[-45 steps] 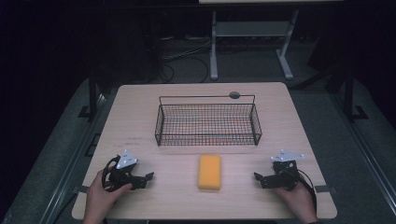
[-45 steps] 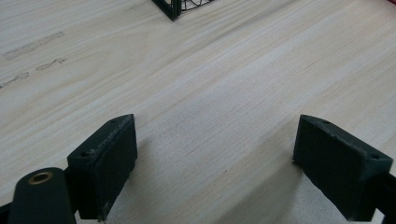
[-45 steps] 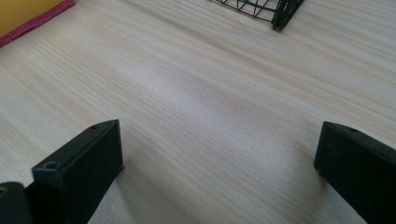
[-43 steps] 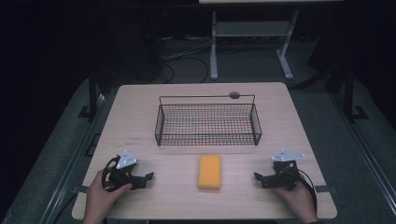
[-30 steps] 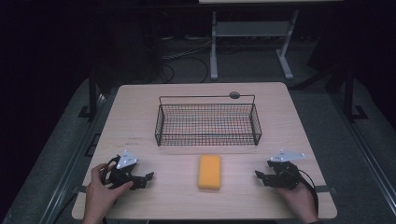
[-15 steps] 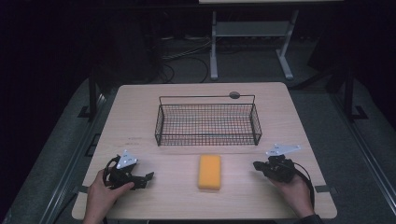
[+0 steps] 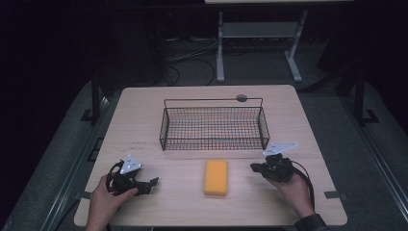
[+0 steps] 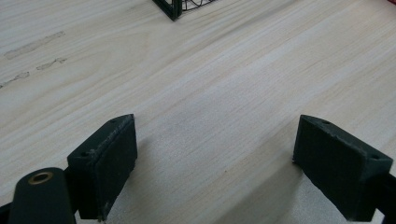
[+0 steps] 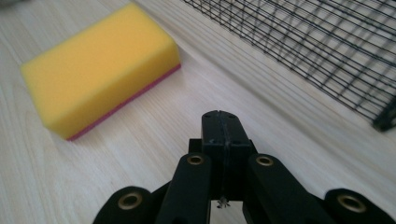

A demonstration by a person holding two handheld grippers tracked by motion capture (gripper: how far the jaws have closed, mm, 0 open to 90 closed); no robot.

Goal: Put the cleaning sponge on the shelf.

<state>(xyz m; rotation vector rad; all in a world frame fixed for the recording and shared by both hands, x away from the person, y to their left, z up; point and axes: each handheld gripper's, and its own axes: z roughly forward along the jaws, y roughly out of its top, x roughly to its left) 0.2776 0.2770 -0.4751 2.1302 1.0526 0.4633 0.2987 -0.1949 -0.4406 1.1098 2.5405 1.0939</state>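
Right now a black wire basket sits near the middle of the tabletop, toward the far side. Its mesh floor looks bare. One corner of the basket shows at the top of the left gripper view, and its wire wall runs across the top right of the right gripper view.

On the left, a hand holds the left tool low on the tabletop near the front edge. It points to the right, toward the sponge. Its jaws stand wide apart with only bare wood between them, as the left gripper view shows.

In the middle, a yellow sponge lies flat on the tabletop, just in front of the basket and apart from it. The right gripper view shows a thin pink layer along the bottom of the sponge.

On the right, the other hand holds the right tool, which points left at the sponge from near it, not touching. Its jaws are pressed tight together with nothing between them.

The tabletop is light wood with a small dark round spot at the back. Around it the room is dark, with a grey floor, some cables and a pale metal stand behind.
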